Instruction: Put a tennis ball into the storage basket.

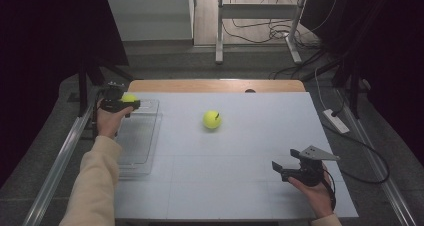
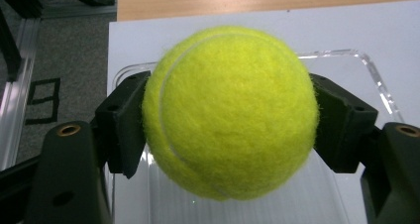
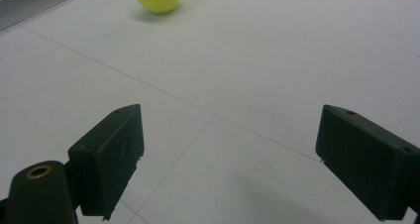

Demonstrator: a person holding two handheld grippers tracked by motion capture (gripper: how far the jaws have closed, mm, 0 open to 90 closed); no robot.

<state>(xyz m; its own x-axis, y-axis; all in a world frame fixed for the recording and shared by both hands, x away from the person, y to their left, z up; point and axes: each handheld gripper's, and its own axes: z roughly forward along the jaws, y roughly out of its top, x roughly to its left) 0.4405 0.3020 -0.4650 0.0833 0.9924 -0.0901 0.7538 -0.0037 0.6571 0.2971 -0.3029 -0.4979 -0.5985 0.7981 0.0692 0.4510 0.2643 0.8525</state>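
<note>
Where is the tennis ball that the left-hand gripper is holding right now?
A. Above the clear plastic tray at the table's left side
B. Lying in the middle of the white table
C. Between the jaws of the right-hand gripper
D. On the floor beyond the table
A: the left gripper clamps the held tennis ball above the clear tray; the other ball lies mid-table.

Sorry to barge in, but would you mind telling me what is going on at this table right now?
A person is working with a hand-held gripper in each hand. The left gripper is shut on a tennis ball and holds it over the far end of a clear plastic tray at the table's left side. A second tennis ball lies loose mid-table. The right gripper is open and holds nothing, low at the near right of the white table.
</note>
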